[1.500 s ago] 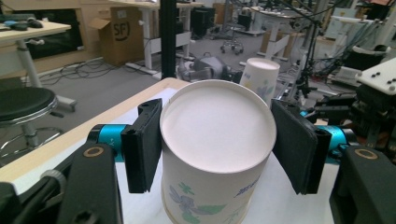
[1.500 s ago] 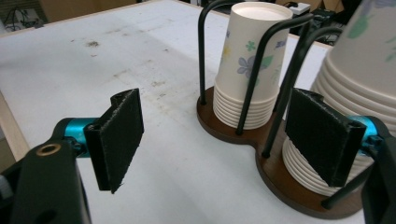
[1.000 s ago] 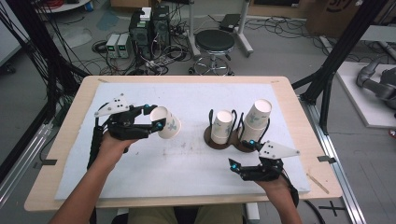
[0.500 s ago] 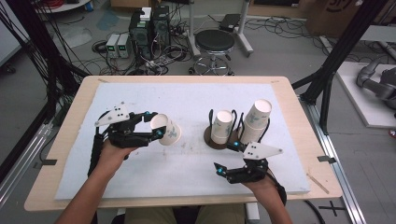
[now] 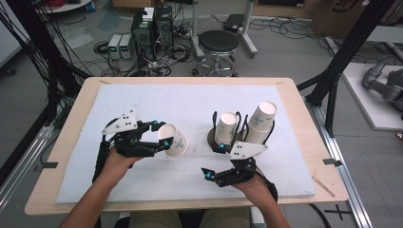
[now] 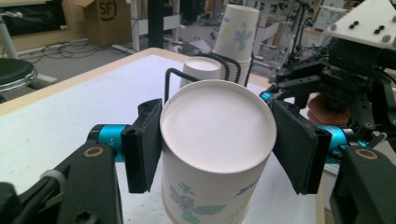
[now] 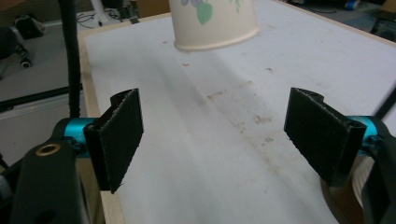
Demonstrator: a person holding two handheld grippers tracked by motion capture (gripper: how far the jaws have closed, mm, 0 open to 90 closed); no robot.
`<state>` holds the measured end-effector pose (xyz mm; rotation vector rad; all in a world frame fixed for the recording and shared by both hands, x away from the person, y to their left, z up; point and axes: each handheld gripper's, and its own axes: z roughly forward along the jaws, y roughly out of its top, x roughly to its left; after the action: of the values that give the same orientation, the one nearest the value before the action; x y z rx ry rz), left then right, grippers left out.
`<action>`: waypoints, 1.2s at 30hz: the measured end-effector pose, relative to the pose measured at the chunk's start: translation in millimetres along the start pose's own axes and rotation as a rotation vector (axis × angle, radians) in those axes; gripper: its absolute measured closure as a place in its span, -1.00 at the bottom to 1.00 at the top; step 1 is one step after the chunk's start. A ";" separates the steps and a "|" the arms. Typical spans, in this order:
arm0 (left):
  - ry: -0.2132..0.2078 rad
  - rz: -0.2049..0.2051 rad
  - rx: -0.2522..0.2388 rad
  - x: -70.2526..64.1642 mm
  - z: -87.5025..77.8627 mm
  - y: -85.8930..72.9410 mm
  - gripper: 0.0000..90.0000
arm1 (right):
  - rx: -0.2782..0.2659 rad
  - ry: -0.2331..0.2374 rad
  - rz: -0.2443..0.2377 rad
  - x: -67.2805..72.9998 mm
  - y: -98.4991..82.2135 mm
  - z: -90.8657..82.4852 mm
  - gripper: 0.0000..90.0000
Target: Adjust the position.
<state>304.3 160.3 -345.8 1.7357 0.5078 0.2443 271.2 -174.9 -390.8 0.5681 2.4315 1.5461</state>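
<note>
While you hold things as they are, read them left to right:

Left tongs point(image 5: 161, 137): closed on the paper cup point(image 5: 175, 141), one pad on each side of the wall just below the rim; in the left gripper view the cup point(image 6: 217, 140) fills the gap between the pads.
Cup's place: tilted, mouth facing the tongs' camera, held just above the table point(image 5: 199, 102), left of the two cup holders.
Handling: judge it light, thin-walled and easy to crush; keep your squeeze gentle, near the rim where the wall is stiffest.
Cups in holders: one point(image 5: 226, 128) and a taller stack point(image 5: 260, 121) stand upright.
Right tongs point(image 5: 205, 174): wide open, holding nothing, low over bare table; the held cup point(image 7: 214, 21) sits well ahead of them.
</note>
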 end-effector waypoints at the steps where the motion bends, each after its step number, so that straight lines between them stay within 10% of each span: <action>1: -0.009 -0.001 -0.002 -1.8 1.6 -0.7 -0.17 | 0.001 0.028 -0.011 0.6 3.4 6.5 -0.55; 36: -0.151 0.007 0.050 -22.7 9.7 -8.7 -0.17 | 0.046 0.198 -0.082 -3.0 27.2 58.8 -0.55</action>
<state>286.7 142.7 -353.9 1.7895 0.4005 0.1056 301.4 -117.5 -391.6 0.3325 2.6048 1.5851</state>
